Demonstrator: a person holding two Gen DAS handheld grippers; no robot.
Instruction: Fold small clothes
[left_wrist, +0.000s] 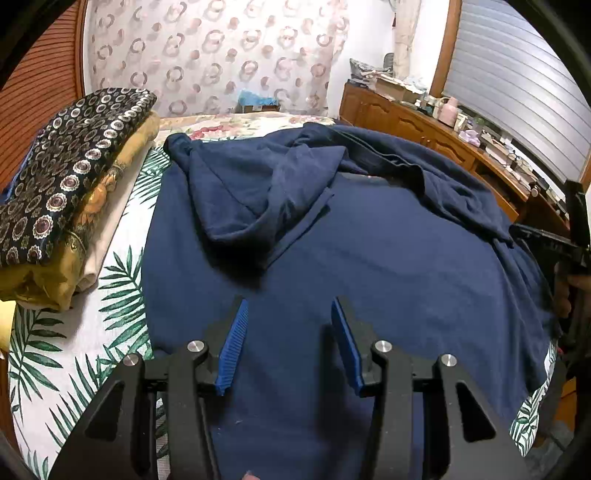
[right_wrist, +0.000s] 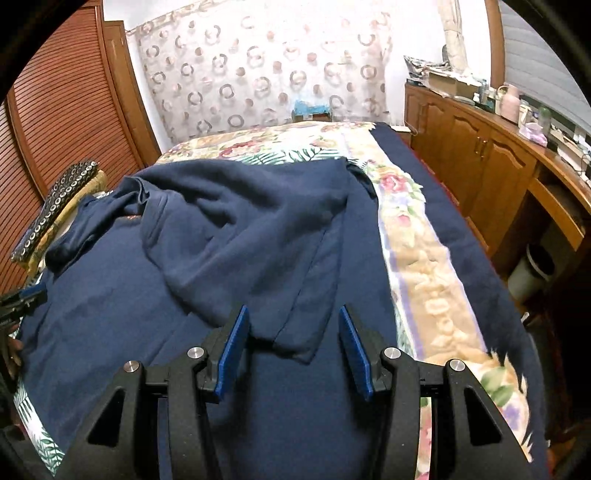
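A navy blue garment (left_wrist: 369, 258) lies spread on the bed, its far part rumpled with a sleeve folded over the middle. It also shows in the right wrist view (right_wrist: 221, 229), with a folded flap whose corner lies near my right gripper. My left gripper (left_wrist: 288, 314) is open and empty, hovering just above the garment's near left part. My right gripper (right_wrist: 291, 321) is open and empty above the flap's corner (right_wrist: 299, 350). The right gripper also appears at the right edge of the left wrist view (left_wrist: 554, 243).
A stack of folded cloths (left_wrist: 66, 192) sits on the bed at the left. The bed has a leaf-print sheet (left_wrist: 74, 350) and a floral blanket (right_wrist: 424, 266). A wooden cabinet (right_wrist: 498, 173) with clutter runs along the right. A louvred wooden door (right_wrist: 62, 110) stands at the left.
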